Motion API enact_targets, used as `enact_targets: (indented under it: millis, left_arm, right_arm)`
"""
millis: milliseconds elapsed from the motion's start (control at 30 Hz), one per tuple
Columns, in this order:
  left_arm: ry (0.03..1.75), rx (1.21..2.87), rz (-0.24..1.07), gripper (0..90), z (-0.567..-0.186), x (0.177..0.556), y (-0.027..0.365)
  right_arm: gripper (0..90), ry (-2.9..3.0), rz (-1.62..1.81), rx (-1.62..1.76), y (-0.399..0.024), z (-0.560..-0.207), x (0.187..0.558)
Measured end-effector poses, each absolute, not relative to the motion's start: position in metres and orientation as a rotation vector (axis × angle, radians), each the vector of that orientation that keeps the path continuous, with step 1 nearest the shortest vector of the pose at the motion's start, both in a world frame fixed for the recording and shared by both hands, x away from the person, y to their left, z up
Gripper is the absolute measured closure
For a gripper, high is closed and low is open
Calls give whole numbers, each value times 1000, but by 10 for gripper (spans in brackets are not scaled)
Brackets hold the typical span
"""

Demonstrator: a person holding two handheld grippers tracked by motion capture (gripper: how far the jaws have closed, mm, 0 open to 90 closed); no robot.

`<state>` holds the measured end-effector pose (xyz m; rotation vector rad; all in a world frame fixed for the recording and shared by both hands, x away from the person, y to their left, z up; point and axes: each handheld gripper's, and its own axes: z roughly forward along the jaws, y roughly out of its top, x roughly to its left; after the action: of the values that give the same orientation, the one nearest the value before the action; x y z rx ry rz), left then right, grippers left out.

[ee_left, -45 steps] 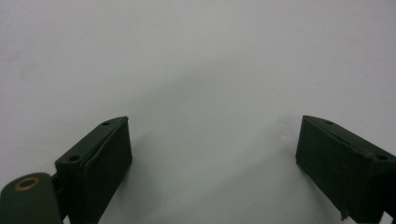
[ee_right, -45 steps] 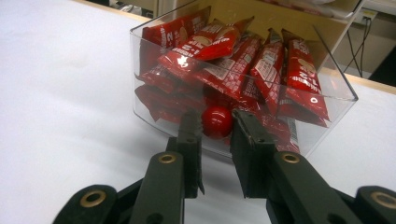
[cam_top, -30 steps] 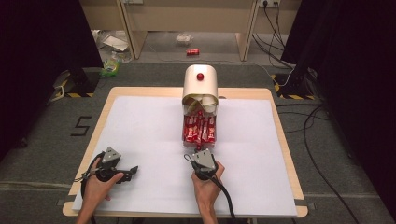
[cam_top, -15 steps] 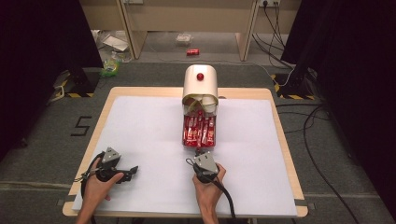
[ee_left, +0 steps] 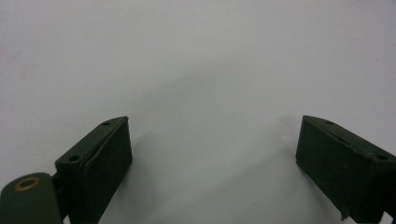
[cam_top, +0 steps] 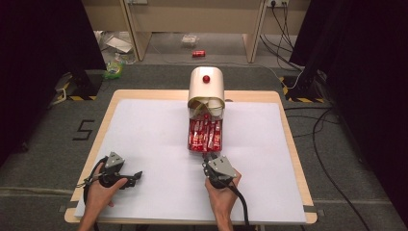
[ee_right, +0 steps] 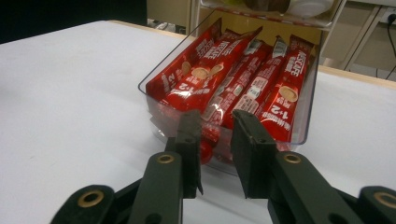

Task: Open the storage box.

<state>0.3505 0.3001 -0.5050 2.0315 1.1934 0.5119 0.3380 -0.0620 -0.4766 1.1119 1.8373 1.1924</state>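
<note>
The right gripper, at the near lip of the clear plastic tray of red coffee sachets mid-table, has just been opening its jaws: slightly apart, gripping nothing. The left gripper idles, jaws wide apart.

1. Clear plastic tray: open-topped drawer with rounded front corners, pulled out from the base of the cream dispenser. It lies flat on the white bench sheet, at mid-bench, running from the dispenser toward the person's side.
2. Red coffee sachets: long stick packs, red with white lettering and a cup picture. About five show, side by side and lengthwise in the tray, far ends raised against the dispenser's mouth. They fill the tray's width; some overlap.
3. Dispenser: cream, round-topped, with a red knob on top; it stands upright near the far bench edge. Front opening faces the tray.
4. Tray's front wall sits just beyond the right claw tips; contact cannot be told.
</note>
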Motion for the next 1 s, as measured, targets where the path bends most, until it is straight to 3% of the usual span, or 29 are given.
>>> enact_targets:
  millis: [500,1000]
  left_arm:
    - [1194,2031,509,97,-505,351,300]
    - [1193,2031,508,97,-505,351,300]
  right_arm:
    - [623,1891,1269,1117,-81,-455,347]
    - [589,1903,1285,1098,-88,-440,367]
